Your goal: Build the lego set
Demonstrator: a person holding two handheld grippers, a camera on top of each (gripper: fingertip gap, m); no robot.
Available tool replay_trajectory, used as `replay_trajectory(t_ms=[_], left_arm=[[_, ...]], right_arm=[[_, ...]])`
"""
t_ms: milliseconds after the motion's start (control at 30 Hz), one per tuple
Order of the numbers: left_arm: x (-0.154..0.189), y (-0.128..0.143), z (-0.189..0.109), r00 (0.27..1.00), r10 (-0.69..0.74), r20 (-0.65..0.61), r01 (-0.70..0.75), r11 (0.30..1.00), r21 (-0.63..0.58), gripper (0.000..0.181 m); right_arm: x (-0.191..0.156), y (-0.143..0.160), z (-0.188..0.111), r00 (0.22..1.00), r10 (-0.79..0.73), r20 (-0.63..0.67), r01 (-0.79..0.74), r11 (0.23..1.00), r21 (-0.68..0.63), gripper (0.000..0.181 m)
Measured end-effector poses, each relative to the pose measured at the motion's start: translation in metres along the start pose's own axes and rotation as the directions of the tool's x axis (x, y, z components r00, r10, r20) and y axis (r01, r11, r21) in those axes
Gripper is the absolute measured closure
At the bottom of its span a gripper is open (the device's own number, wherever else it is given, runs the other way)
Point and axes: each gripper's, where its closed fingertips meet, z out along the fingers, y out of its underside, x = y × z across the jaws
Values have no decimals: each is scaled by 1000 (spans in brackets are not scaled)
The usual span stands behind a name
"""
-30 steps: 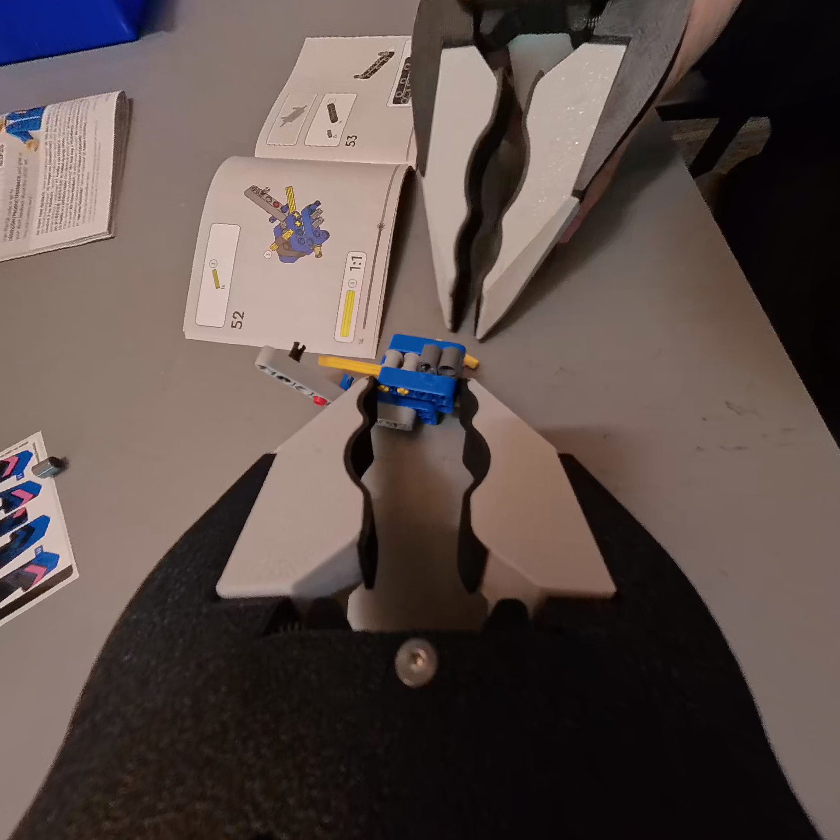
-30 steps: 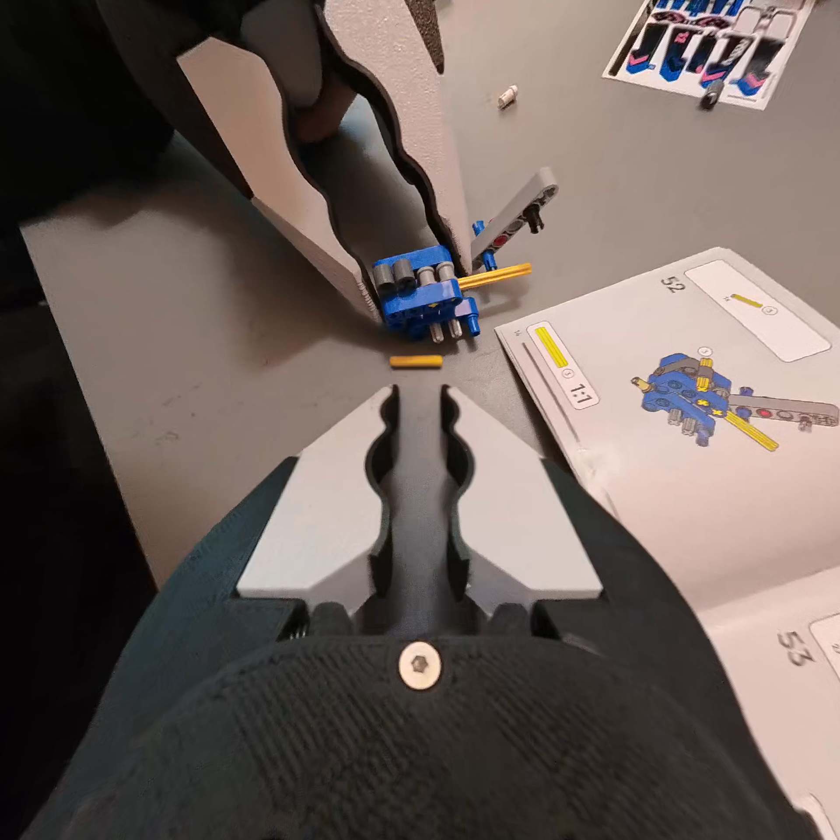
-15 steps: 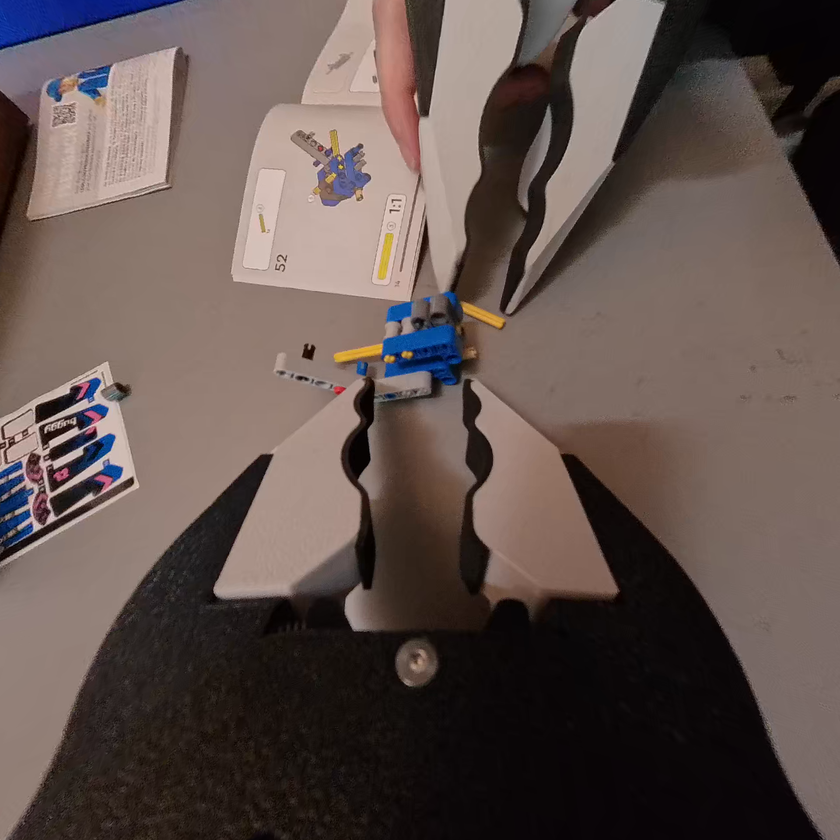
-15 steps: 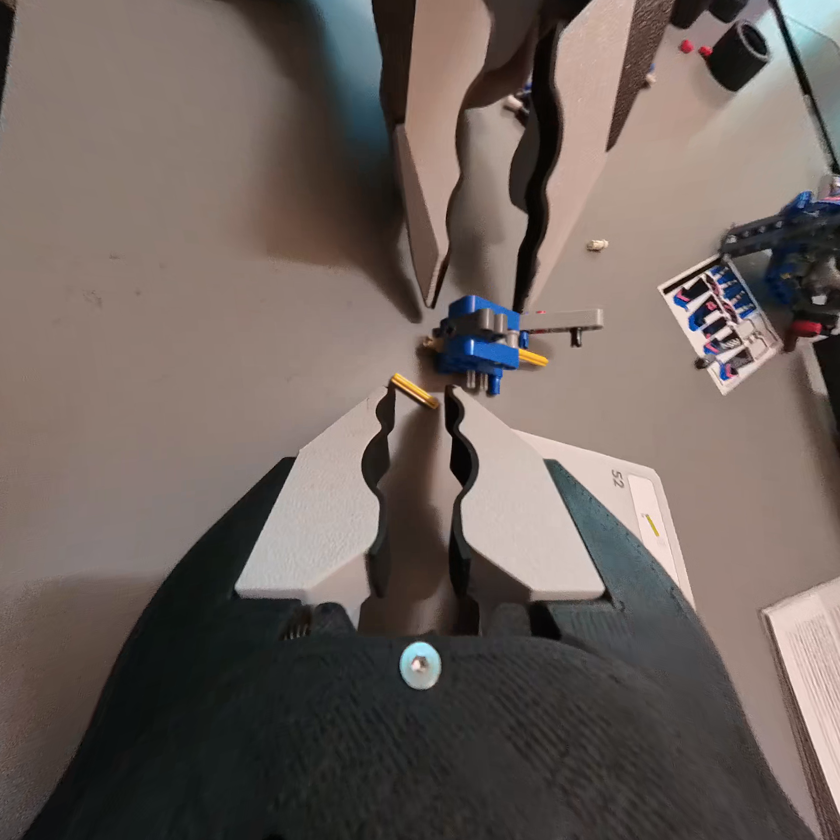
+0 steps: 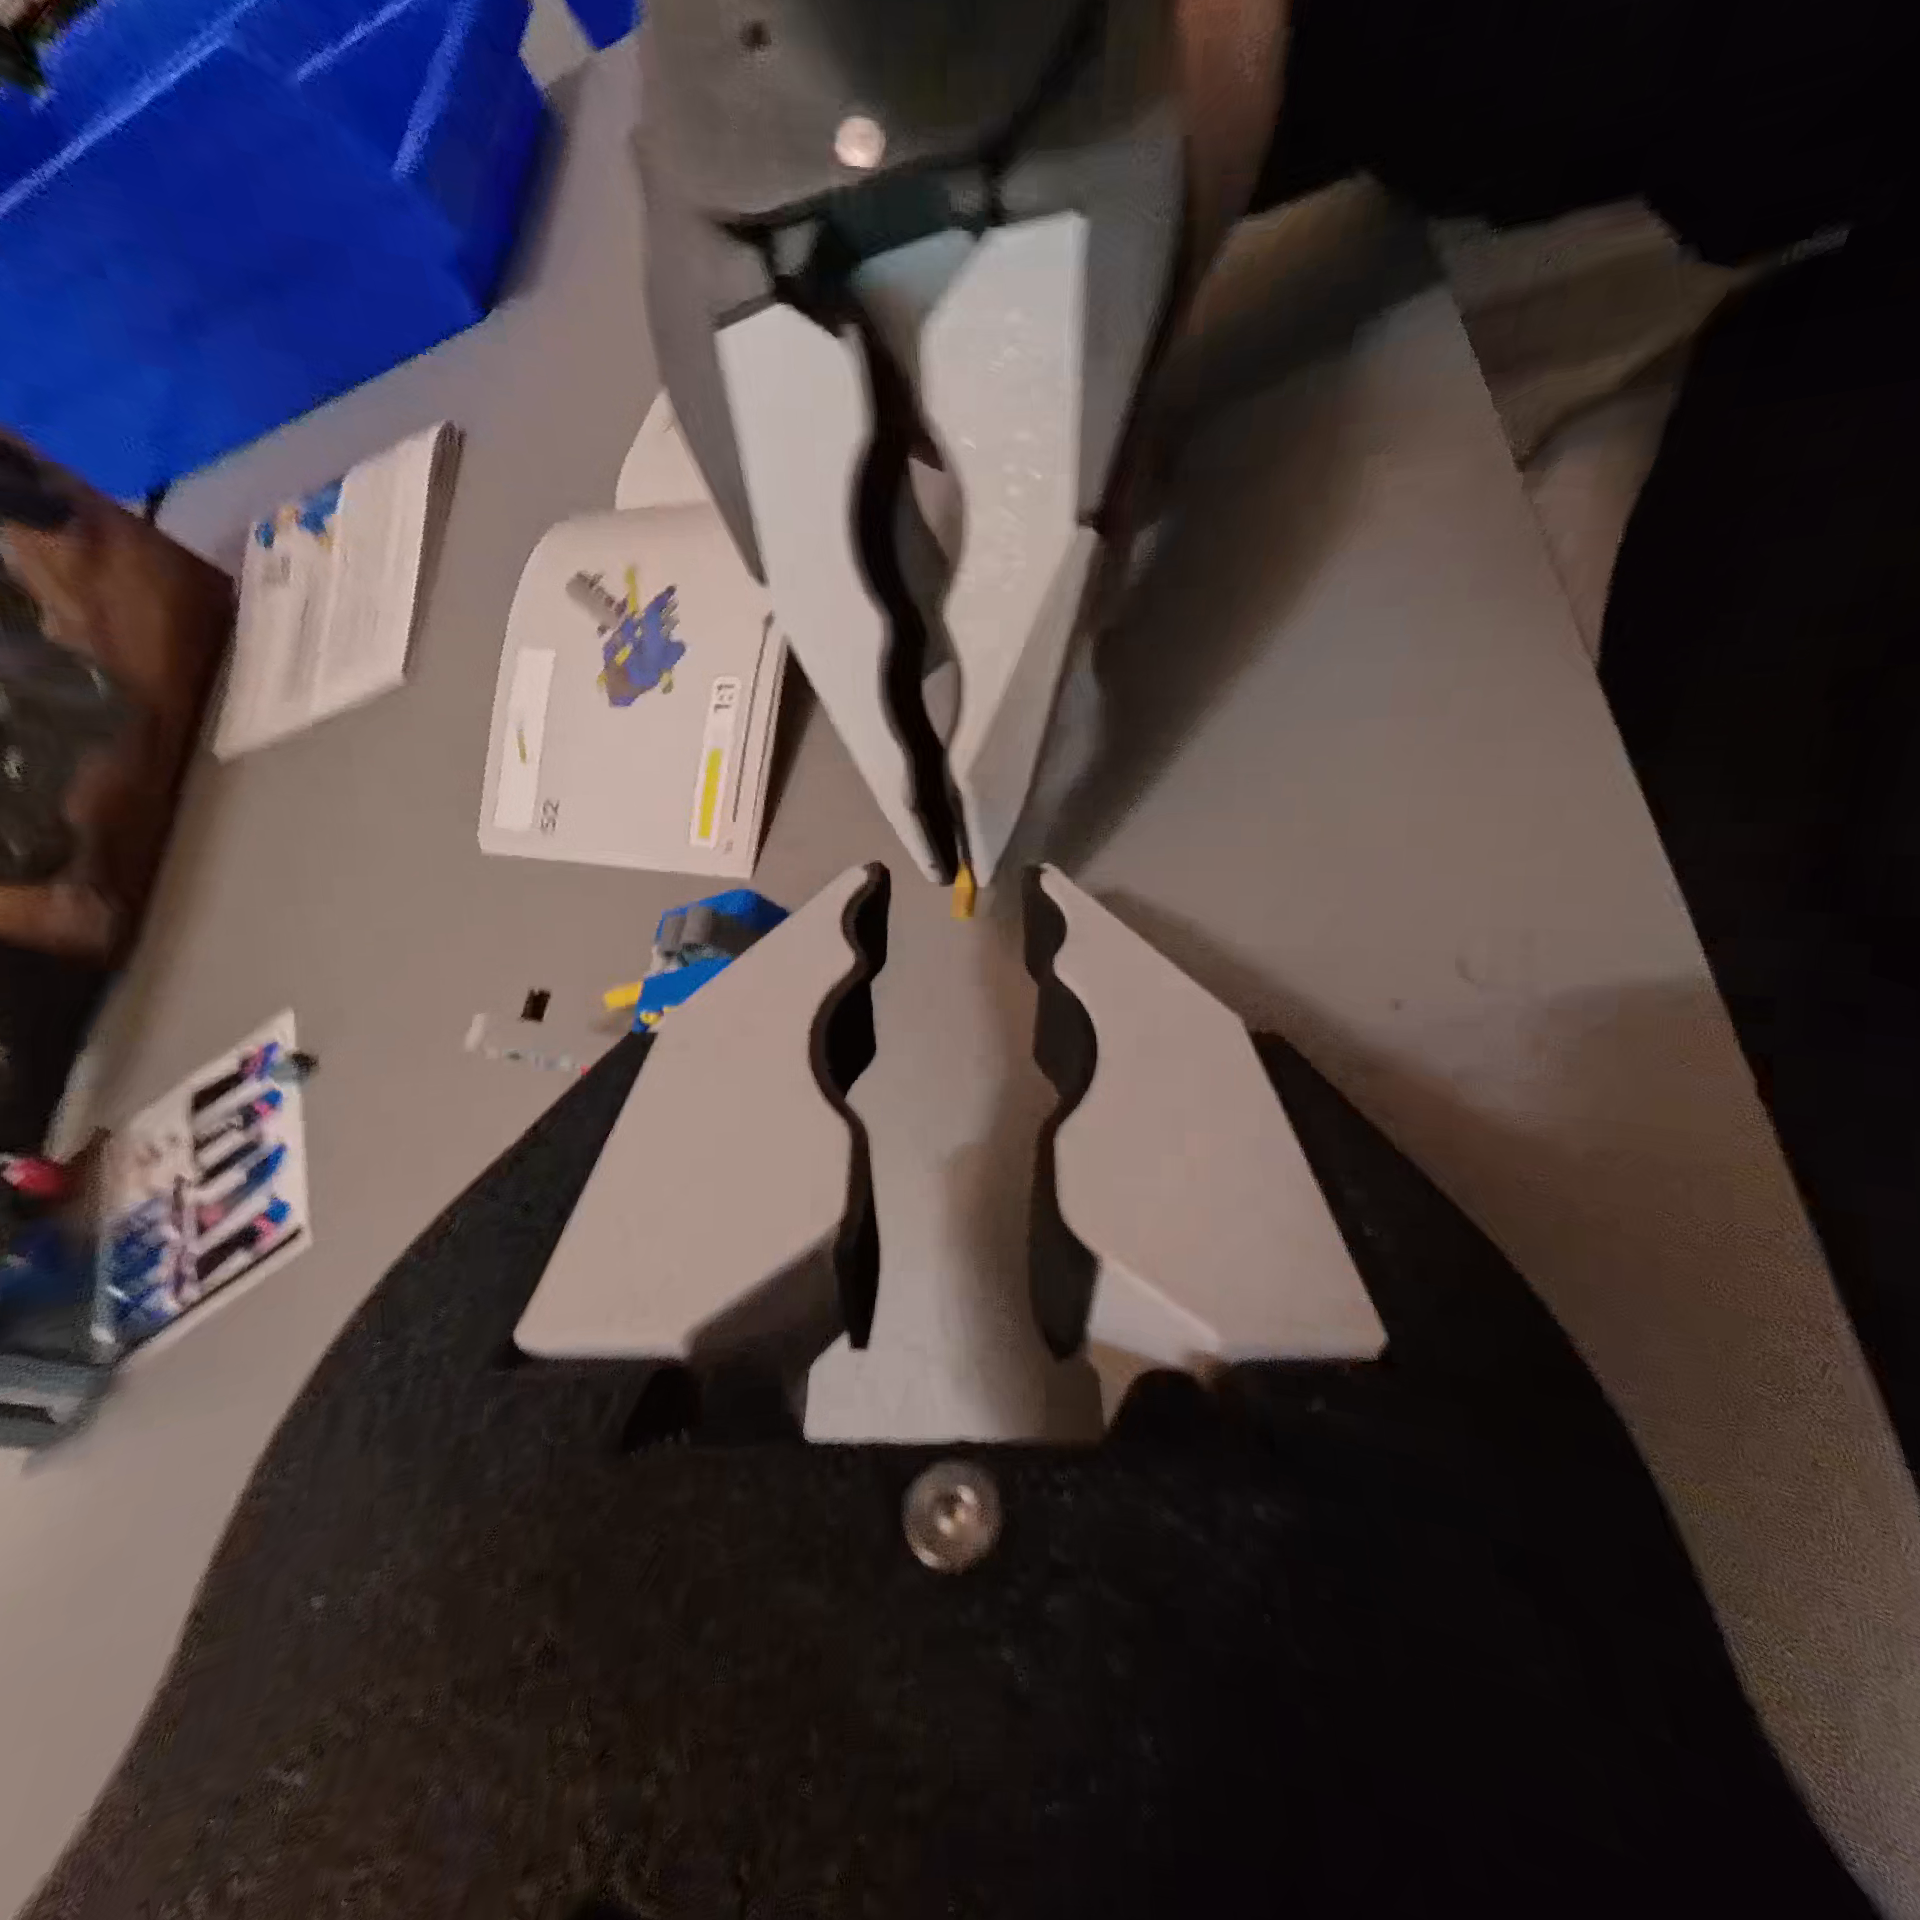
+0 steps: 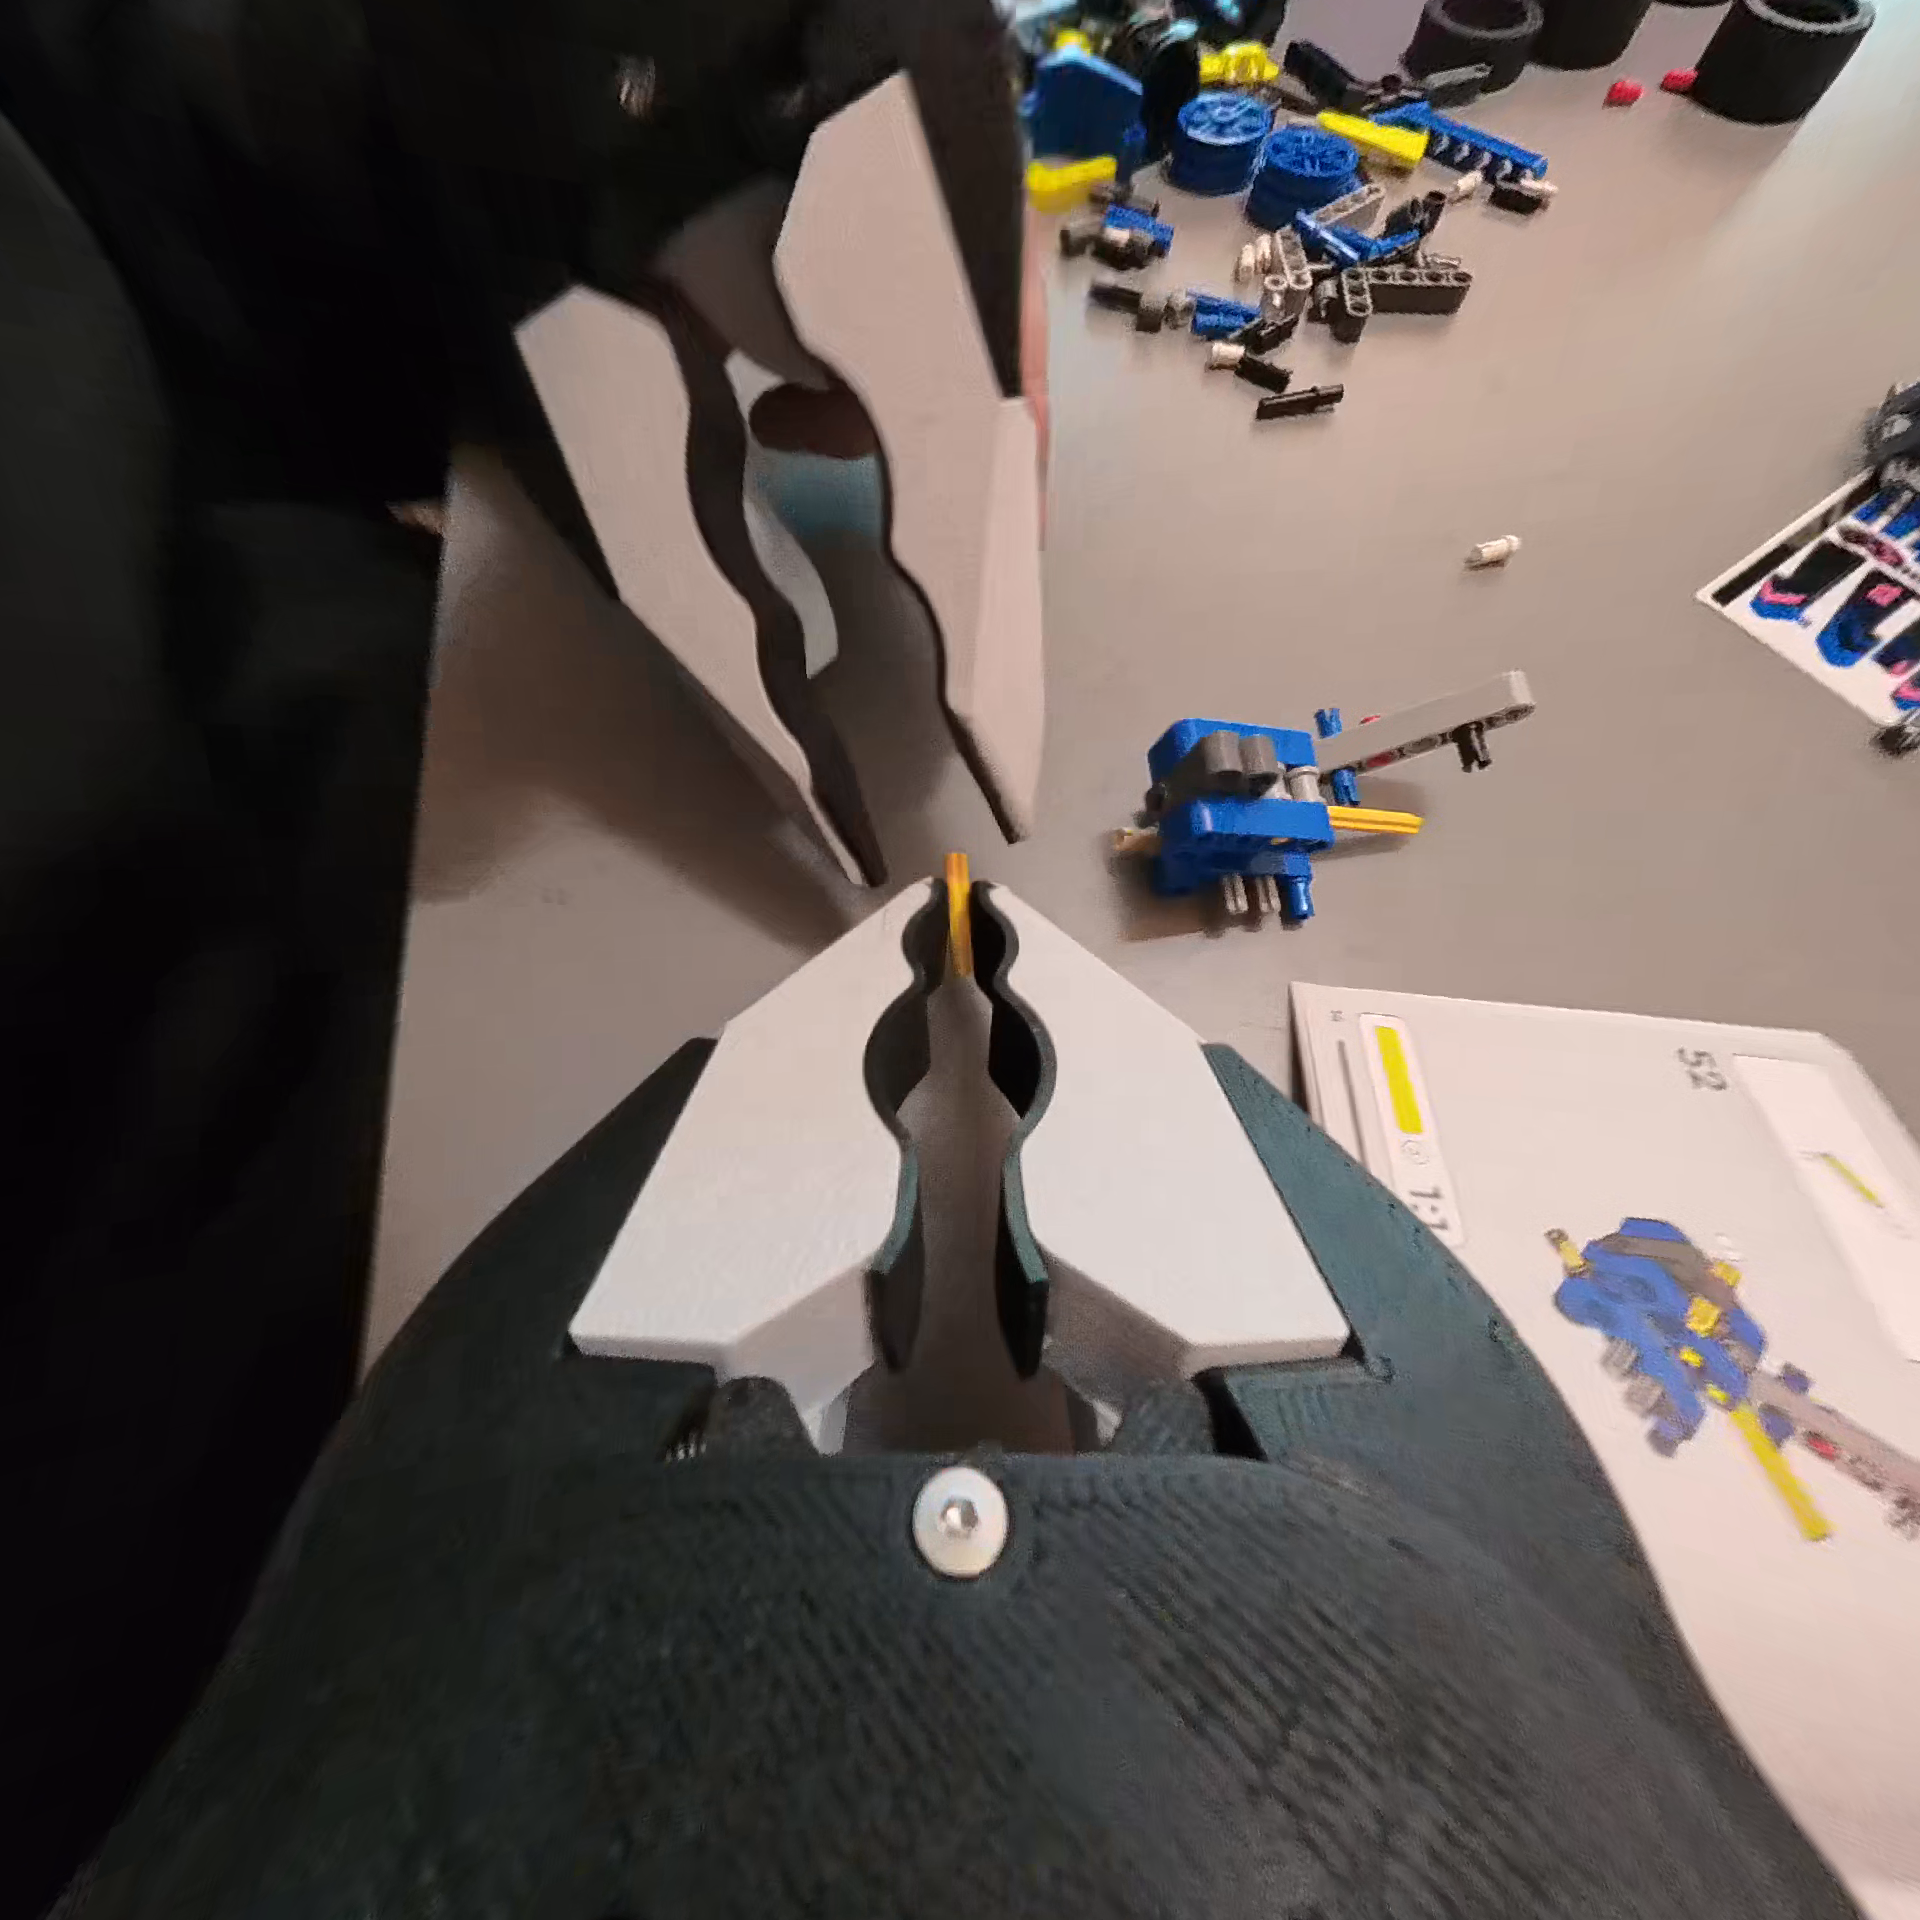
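Jaws of right gripper (image 6: 957, 891) are pinched on a yellow axle (image 6: 957, 914); axle is held at the very tips, its end poking out forward, lifted off the grey worktop (image 6: 1299, 582); same axle end is seen below the closed tips in the left wrist view (image 5: 963, 894). Jaws of left gripper (image 5: 954, 878) are held apart at a moderate gap with nothing between them; its tips are seen just beyond the axle in the right wrist view (image 6: 940, 857), near but not touching.

Blue-grey assembly (image 6: 1242, 805) is lying on the worktop to the right of both grippers in the right wrist view, untouched; a grey beam (image 6: 1423, 719) and a second yellow axle (image 6: 1371, 823) are sticking out of it; in the left wrist view it is partly hidden behind the left finger (image 5: 717, 925).

Manual (image 6: 1621, 1236) is lying open beside the right gripper, near the assembly; sticker sheet (image 6: 1839, 613) is at the far right edge; a loose parts pile (image 6: 1309, 218) is well apart at the top, black tyres (image 6: 1621, 31) beyond it; a lone white pin (image 6: 1493, 551) is lying between pile and assembly. A second booklet (image 5: 332, 592) and a blue bin (image 5: 239, 208) are seen top left in the left wrist view; that view is motion-blurred.
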Motion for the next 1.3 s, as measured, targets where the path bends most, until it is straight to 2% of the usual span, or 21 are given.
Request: replay_trajectory(t_ms=[133, 233, 367, 567, 700, 867, 1100, 1300], left_arm=[[8, -3, 1, 995, 98, -10, -98, 995, 5, 161], [4, -7, -1, 991, 132, 27, -133, 991, 22, 178], [2, -8, -5, 985, 162, 52, -164, 986, 35, 180], [-14, -17, -13, 982, 138, 128, -151, 984, 99, 181], [-27, -32, -25, 981, 71, 179, -110, 969, 221, 181], [-33, -43, -34, 981, 15, 195, -76, 946, 314, 181], [-30, -47, -30, 980, 39, 196, -102, 942, 321, 181], [-30, -47, -30, 979, 43, 200, -108, 939, 325, 181]], right_arm=[[-6, -6, -9, 992, 97, 78, -102, 993, 61, 179], [-13, -12, -11, 982, 129, 140, -143, 985, 96, 179], [-13, -16, -12, 979, 136, 150, -154, 981, 119, 179], [-4, -24, -19, 987, 129, 92, -144, 970, 194, 167], [0, -41, -31, 983, 159, 91, -180, 925, 334, 158], [4, -58, -44, 976, 196, 91, -215, 851, 480, 165], [2, -63, -45, 974, 196, 116, -228, 831, 508, 177], [1, -61, -41, 980, 176, 96, -200, 850, 486, 176]])
